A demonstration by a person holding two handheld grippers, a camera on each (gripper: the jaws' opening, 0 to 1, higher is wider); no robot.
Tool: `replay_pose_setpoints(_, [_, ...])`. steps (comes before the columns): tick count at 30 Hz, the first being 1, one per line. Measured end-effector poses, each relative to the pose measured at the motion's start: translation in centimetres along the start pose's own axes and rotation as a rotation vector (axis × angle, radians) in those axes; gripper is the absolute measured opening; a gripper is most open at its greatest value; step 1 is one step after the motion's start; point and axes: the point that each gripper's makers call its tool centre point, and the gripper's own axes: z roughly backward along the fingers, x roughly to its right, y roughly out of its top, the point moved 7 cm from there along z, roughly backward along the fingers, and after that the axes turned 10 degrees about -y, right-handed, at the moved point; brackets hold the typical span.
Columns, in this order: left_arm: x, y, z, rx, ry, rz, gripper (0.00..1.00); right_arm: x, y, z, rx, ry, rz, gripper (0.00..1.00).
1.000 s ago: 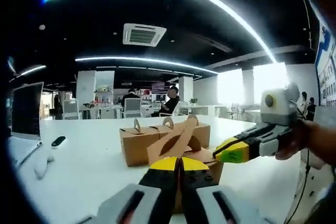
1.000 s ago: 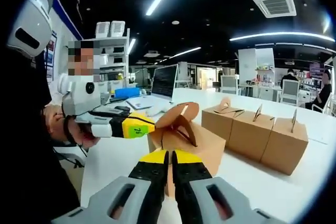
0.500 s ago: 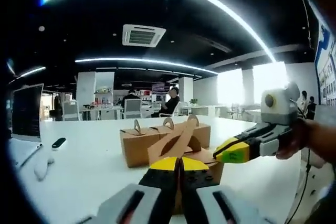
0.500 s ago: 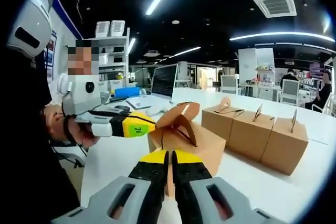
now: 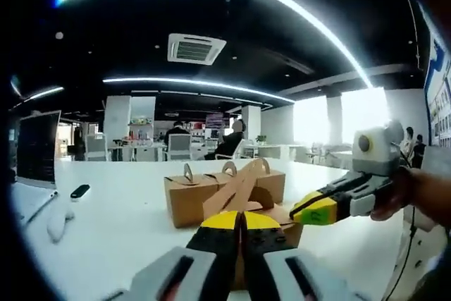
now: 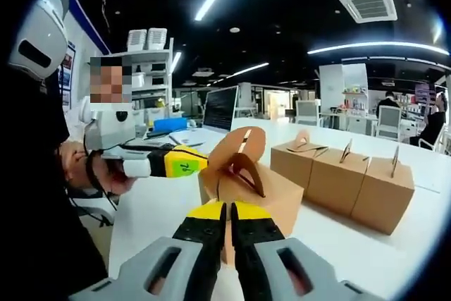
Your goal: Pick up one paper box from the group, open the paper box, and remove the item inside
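A brown paper box [image 6: 271, 195] stands on the white table [image 6: 394, 259] just ahead of my right gripper [image 6: 227, 211], whose jaws are shut on its near edge. My left gripper [image 6: 184, 167] comes in from the left, shut on the box's rounded top flap [image 6: 239, 147], which stands raised. In the left gripper view my left gripper [image 5: 242, 220] is pressed together on that flap [image 5: 236, 189], and the right gripper [image 5: 315, 211] holds the box's right side. Three more closed boxes [image 6: 338, 174] stand in a row behind; they also show as boxes [image 5: 189, 197] in the left gripper view.
An open laptop [image 6: 220, 109] sits at the table's far left end, with a white mouse [image 5: 56, 227] and a small black object [image 5: 79, 191] beside it. A person's hand [image 6: 74, 167] holds the left gripper. People sit at desks far behind.
The left gripper has lifted slightly, pulling the top flap a little higher. The right gripper and the box body have stayed put.
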Motion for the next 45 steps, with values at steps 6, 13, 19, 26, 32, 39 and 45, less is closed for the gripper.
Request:
replay_pose_setpoints(6, [-0.3, 0.3, 0.2, 0.009, 0.006, 0.026, 0.04, -0.1, 0.0, 0.0, -0.004, -0.001, 0.002, 0.05])
replay_pose_setpoints(13, [-0.3, 0.2, 0.3, 0.013, 0.007, 0.064, 0.04, -0.1, 0.1, 0.0, -0.007, -0.001, 0.004, 0.05])
replay_pose_setpoints(19, [-0.5, 0.3, 0.4, 0.02, 0.014, 0.075, 0.04, -0.1, 0.1, -0.1, -0.007, 0.005, 0.009, 0.05])
replay_pose_setpoints(26, [-0.6, 0.3, 0.4, 0.027, 0.021, 0.092, 0.04, -0.2, 0.1, -0.1, -0.01, 0.003, 0.007, 0.05])
replay_pose_setpoints(32, [-1.0, 0.4, 0.6, 0.034, 0.028, 0.133, 0.04, -0.1, 0.1, -0.2, -0.01, 0.004, -0.005, 0.05])
replay_pose_setpoints(39, [-1.4, 0.3, 0.9, 0.076, 0.045, 0.208, 0.04, -0.1, 0.2, -0.2, -0.013, 0.008, -0.006, 0.05])
replay_pose_setpoints(45, [-2.1, 0.0, 1.3, 0.094, 0.064, 0.32, 0.04, -0.1, 0.1, -0.2, -0.01, 0.005, -0.011, 0.05])
